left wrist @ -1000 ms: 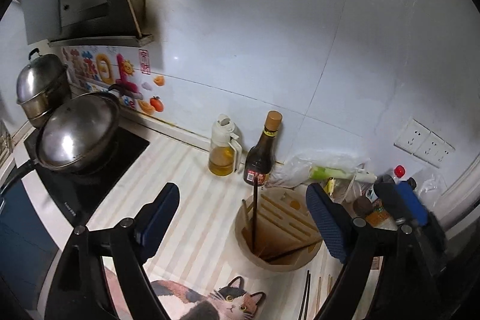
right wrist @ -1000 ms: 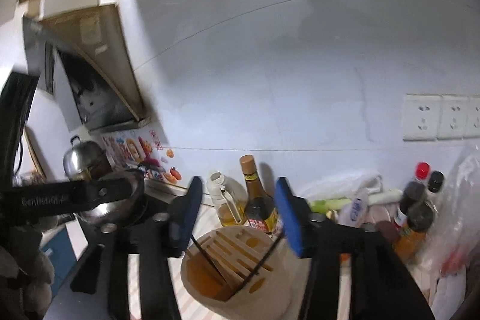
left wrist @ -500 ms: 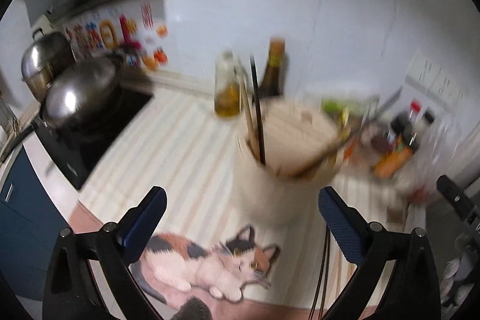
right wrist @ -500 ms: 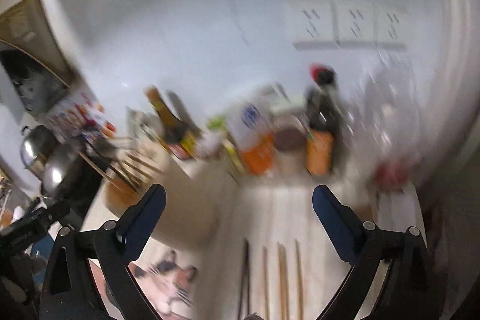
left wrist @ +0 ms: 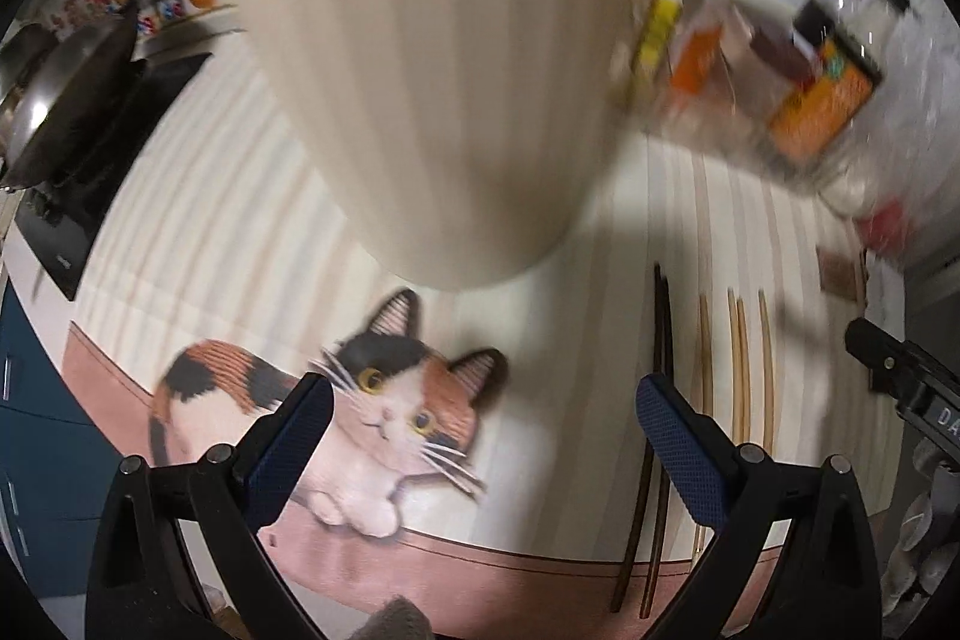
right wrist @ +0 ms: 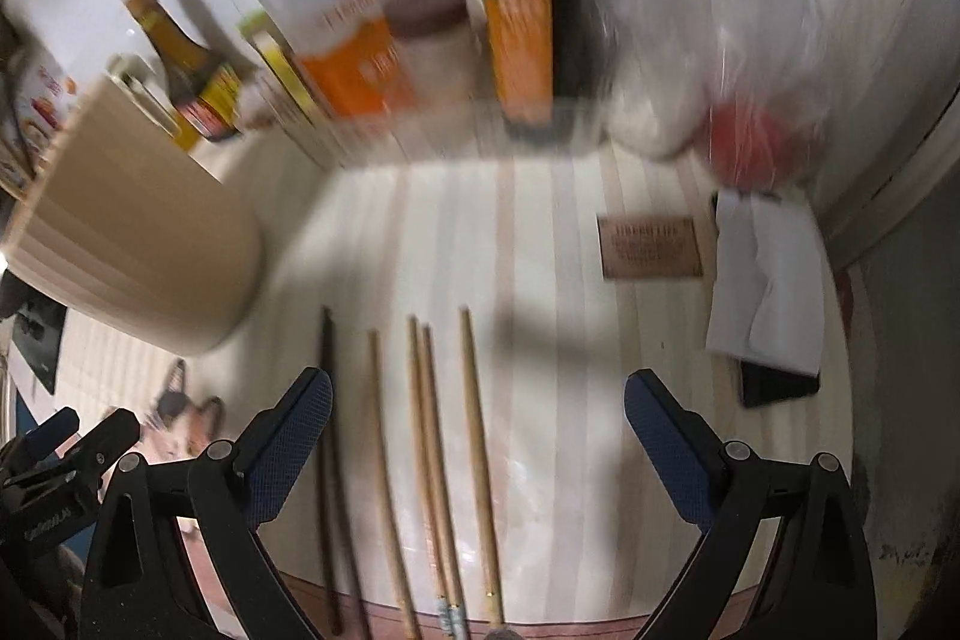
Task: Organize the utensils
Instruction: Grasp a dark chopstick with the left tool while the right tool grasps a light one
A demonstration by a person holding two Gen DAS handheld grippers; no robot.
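Chopsticks (right wrist: 432,460) lie loose near the table's front edge; a few stand in the holder (left wrist: 444,88). Left tool (left wrist: 480,436) and right tool (right wrist: 477,436) gape empty, jaws just widened.

Dropped from above the utensil holder (left wrist: 456,88) toward loose chopsticks (right wrist: 432,448); left gripper (left wrist: 483,436) and right gripper (right wrist: 477,430) just opened wide, empty.
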